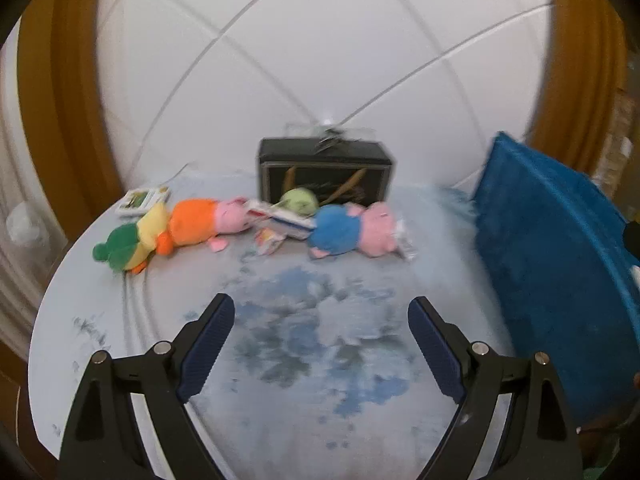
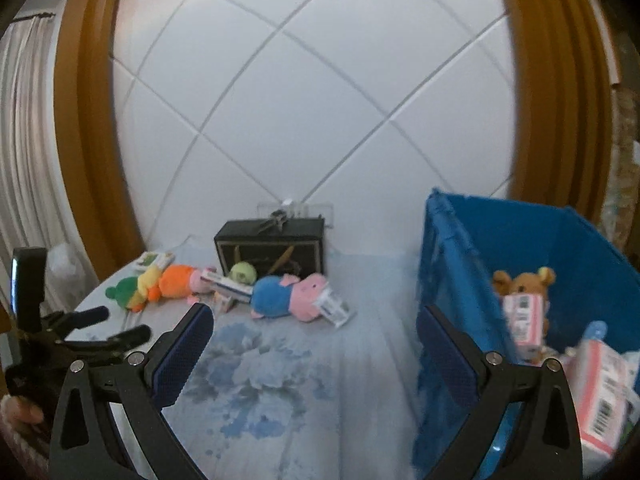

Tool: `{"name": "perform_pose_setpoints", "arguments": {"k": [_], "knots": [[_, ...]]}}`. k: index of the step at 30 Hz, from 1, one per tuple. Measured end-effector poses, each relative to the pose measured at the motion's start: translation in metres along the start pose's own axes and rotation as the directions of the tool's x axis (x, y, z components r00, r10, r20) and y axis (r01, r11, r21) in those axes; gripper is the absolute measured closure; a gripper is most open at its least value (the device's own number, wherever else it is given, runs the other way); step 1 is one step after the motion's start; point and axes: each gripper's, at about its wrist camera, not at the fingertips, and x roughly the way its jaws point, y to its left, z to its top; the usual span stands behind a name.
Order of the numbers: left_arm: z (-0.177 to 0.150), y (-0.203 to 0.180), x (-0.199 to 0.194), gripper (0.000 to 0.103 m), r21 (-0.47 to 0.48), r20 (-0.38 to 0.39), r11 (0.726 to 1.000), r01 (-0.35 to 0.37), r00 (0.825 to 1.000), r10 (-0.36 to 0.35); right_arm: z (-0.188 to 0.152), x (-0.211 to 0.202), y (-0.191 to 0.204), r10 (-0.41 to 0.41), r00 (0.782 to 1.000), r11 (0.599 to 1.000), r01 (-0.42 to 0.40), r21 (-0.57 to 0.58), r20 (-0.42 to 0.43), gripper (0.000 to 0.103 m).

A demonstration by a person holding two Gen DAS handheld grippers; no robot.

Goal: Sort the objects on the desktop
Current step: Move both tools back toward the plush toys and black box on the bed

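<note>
A blue-bodied pink pig plush [image 1: 352, 232] [image 2: 290, 294] lies mid-table, an orange-bodied pig plush [image 1: 204, 220] [image 2: 180, 278] and a green-yellow duck plush [image 1: 132, 242] [image 2: 132, 292] to its left. A small boxed item [image 1: 284, 222] [image 2: 232, 288] and a green ball [image 1: 299, 200] [image 2: 243, 272] lie between them. A blue bin [image 1: 552, 264] [image 2: 448, 280] at right holds a brown bear plush [image 2: 520, 284] and pink-white boxes [image 2: 600, 384]. My left gripper [image 1: 320, 320] is open and empty, short of the toys. My right gripper [image 2: 316, 332] is open and empty beside the bin; the left gripper [image 2: 120, 324] shows at its left.
A black box [image 1: 326, 176] [image 2: 272, 250] stands at the table's back against a white tiled wall, with a clear holder behind it. A small card pack [image 1: 142, 200] [image 2: 154, 260] lies back left. The round table has a blue floral cloth [image 1: 312, 340] [image 2: 280, 380].
</note>
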Motion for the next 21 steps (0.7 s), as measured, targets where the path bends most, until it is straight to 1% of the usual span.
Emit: {"name": "perform_pose_setpoints", "arguments": {"k": [3, 6, 7, 8, 11, 12, 14, 15, 17, 18, 19, 20, 21], "knots": [[0.007, 0.027, 0.027, 0.014, -0.032, -0.041, 0.999, -0.036, 0.999, 0.035, 0.004, 0.046, 0.002, 0.023, 0.998, 1.000, -0.023, -0.003, -0.054, 0.000], [0.020, 0.056, 0.064, 0.014, -0.068, -0.089, 0.994, -0.082, 0.993, 0.076, 0.008, 0.087, -0.003, 0.030, 0.995, 0.999, -0.027, 0.029, -0.095, 0.000], [0.024, 0.063, 0.075, 0.014, -0.072, -0.101, 0.993, -0.096, 0.991, 0.089, 0.010, 0.111, -0.007, 0.052, 0.992, 0.998, -0.046, 0.053, -0.118, 0.000], [0.030, 0.070, 0.088, 0.014, -0.078, -0.117, 0.990, -0.117, 0.987, 0.107, 0.010, 0.125, -0.009, 0.063, 0.989, 0.997, -0.055, 0.063, -0.136, 0.000], [0.048, 0.091, 0.132, 0.014, -0.103, -0.145, 0.983, -0.155, 0.980, 0.140, 0.014, 0.190, -0.015, 0.074, 0.974, 0.994, -0.056, 0.092, -0.212, 0.000], [0.057, 0.099, 0.153, 0.014, -0.108, -0.155, 0.979, -0.172, 0.976, 0.155, 0.014, 0.212, -0.015, 0.070, 0.970, 0.994, -0.048, 0.097, -0.233, 0.000], [0.070, 0.107, 0.184, 0.014, -0.116, -0.165, 0.974, -0.194, 0.971, 0.174, 0.015, 0.256, -0.019, 0.045, 0.960, 0.994, -0.015, 0.108, -0.278, 0.000], [0.080, 0.113, 0.209, 0.014, -0.119, -0.174, 0.969, -0.216, 0.965, 0.194, 0.016, 0.279, -0.021, 0.038, 0.954, 0.993, -0.003, 0.115, -0.298, 0.000], [0.091, 0.123, 0.245, 0.014, -0.128, -0.193, 0.960, -0.251, 0.955, 0.224, 0.015, 0.330, -0.026, 0.016, 0.940, 0.992, 0.027, 0.122, -0.342, 0.000], [0.095, 0.128, 0.267, 0.014, -0.133, -0.207, 0.956, -0.263, 0.950, 0.233, 0.014, 0.344, -0.028, 0.010, 0.935, 0.991, 0.037, 0.125, -0.353, 0.000], [0.098, 0.131, 0.284, 0.014, -0.136, -0.221, 0.953, -0.271, 0.946, 0.237, 0.012, 0.367, -0.032, 0.000, 0.928, 0.990, 0.053, 0.134, -0.372, 0.000], [0.100, 0.133, 0.301, 0.014, -0.135, -0.234, 0.952, -0.273, 0.943, 0.237, 0.009, 0.389, -0.038, -0.020, 0.920, 0.988, 0.078, 0.135, -0.390, 0.000], [0.101, 0.135, 0.319, 0.014, -0.133, -0.241, 0.951, -0.278, 0.940, 0.241, 0.008, 0.401, -0.042, -0.039, 0.916, 0.986, 0.100, 0.133, -0.399, 0.000]]}}
